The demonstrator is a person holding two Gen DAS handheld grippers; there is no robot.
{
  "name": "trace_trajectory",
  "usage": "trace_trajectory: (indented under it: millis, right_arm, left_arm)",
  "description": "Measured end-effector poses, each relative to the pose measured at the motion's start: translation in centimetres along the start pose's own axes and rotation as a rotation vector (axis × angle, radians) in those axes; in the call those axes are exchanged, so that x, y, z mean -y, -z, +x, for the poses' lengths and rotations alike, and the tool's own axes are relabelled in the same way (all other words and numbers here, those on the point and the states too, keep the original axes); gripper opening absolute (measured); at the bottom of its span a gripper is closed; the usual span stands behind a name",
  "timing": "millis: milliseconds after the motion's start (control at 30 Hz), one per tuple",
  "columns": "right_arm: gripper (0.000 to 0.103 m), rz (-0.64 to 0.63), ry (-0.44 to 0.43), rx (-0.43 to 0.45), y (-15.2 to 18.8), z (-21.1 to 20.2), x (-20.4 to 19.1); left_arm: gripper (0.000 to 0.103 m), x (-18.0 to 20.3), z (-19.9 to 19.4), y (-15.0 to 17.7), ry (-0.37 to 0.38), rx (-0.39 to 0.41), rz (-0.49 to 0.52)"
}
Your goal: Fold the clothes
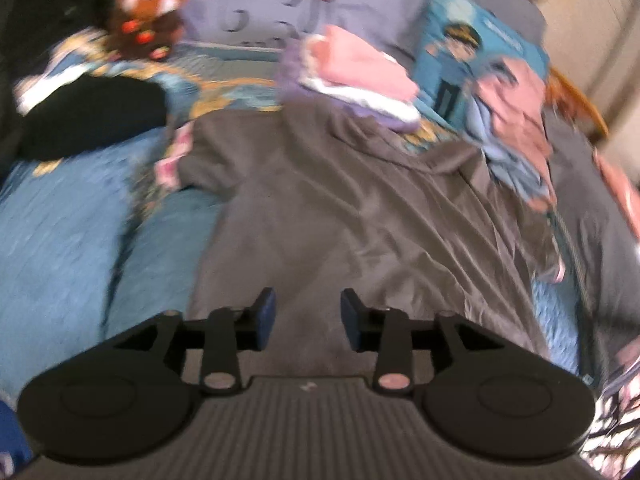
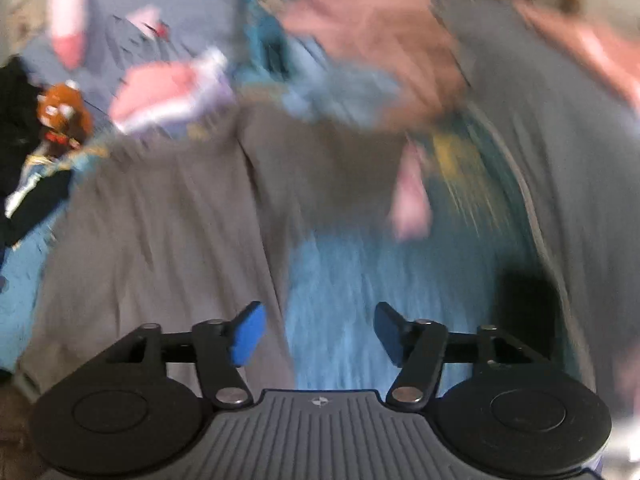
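A grey garment (image 1: 340,208) lies spread and wrinkled across the blue bedspread (image 1: 60,220). My left gripper (image 1: 308,318) hovers open over its near hem, nothing between the blue pads. In the right wrist view the same grey garment (image 2: 160,232) fills the left and centre, heavily blurred. My right gripper (image 2: 318,334) is open just off the garment's right edge, above bare blue bedspread (image 2: 360,300); its left pad (image 2: 248,334) overlaps the grey cloth's edge.
A stack of folded pink, white and purple clothes (image 1: 352,76) sits beyond the garment. A loose pink and blue heap (image 1: 516,136) lies right, beside a blue picture box (image 1: 468,52). A plush toy (image 1: 148,12) and black clothing (image 1: 92,112) are at the far left.
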State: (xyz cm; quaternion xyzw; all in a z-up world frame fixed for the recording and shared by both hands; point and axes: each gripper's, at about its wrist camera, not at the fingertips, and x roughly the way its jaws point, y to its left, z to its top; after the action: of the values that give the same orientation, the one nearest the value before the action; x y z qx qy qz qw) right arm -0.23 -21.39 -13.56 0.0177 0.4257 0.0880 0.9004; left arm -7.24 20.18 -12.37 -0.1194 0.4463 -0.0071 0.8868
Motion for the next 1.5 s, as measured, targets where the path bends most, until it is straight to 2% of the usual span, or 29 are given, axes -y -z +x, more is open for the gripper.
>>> trace_trajectory:
  millis: [167,367,467,533,667,733,800,867,900,1033,1100,1300,1400,1467,1500]
  right_arm:
    - [0.063,-0.295,-0.015,0.090,-7.0,6.5,-4.2]
    - [0.059,-0.771,-0.009,0.148,-12.8,15.5,-9.3]
    - [0.059,-0.867,-0.006,0.122,-15.7,18.6,-10.7]
    - [0.059,-0.878,-0.034,0.087,-17.4,20.2,-11.3]
    - [0.056,-0.909,-0.049,0.010,-19.3,23.2,-12.1]
    - [0.040,-0.926,-0.063,-0.064,-19.5,24.8,-12.4]
    - [0.031,-0.946,-0.082,-0.133,-19.2,26.0,-12.9]
    - [0.006,-0.936,-0.077,-0.189,-19.0,26.8,-13.2]
    - [0.003,-0.915,-0.075,-0.184,-19.0,26.8,-13.2]
    - [0.003,-0.732,0.002,-0.016,-21.6,24.9,-12.0]
    - [0.000,-0.639,0.071,0.006,-22.4,25.2,-11.3]
    - [0.002,-0.359,0.279,0.056,-24.9,26.4,-9.1]
    - [0.008,-0.351,0.187,0.056,-23.4,25.6,-10.2]
    - [0.018,-0.385,0.117,0.067,-22.1,24.6,-11.6]
    - [0.029,-0.402,0.082,0.073,-21.5,24.0,-12.3]
  left_arm:
    - [0.046,3.9,5.7,-1.6,-0.005,-0.040,0.108]
    - [0.049,4.9,10.7,-4.0,-0.007,-0.040,0.145]
    - [0.051,4.8,12.5,-5.0,0.009,-0.016,0.121]
    - [0.051,4.6,13.5,-5.4,0.028,-0.008,0.099]
    - [0.051,3.8,15.4,-4.8,0.076,-0.047,0.060]
    - [0.051,3.4,15.9,-4.4,0.108,-0.066,0.039]
    - [0.051,3.1,16.2,-4.2,0.112,-0.070,0.036]
    - [0.052,2.6,16.3,-4.3,0.120,-0.070,0.018]
    - [0.054,2.3,16.3,-4.3,0.126,-0.070,0.007]
    - [0.055,1.7,16.2,-4.3,0.125,-0.063,-0.009]
    - [0.056,1.6,16.2,-4.2,0.128,-0.062,-0.006]
    - [0.056,1.2,16.7,-4.1,0.123,-0.067,0.000]
    - [0.057,0.7,16.5,-4.3,0.085,-0.042,0.005]
    - [0.058,0.2,16.1,-4.5,0.039,-0.018,0.018]
    - [0.061,0.0,16.0,-4.6,0.016,-0.006,0.024]
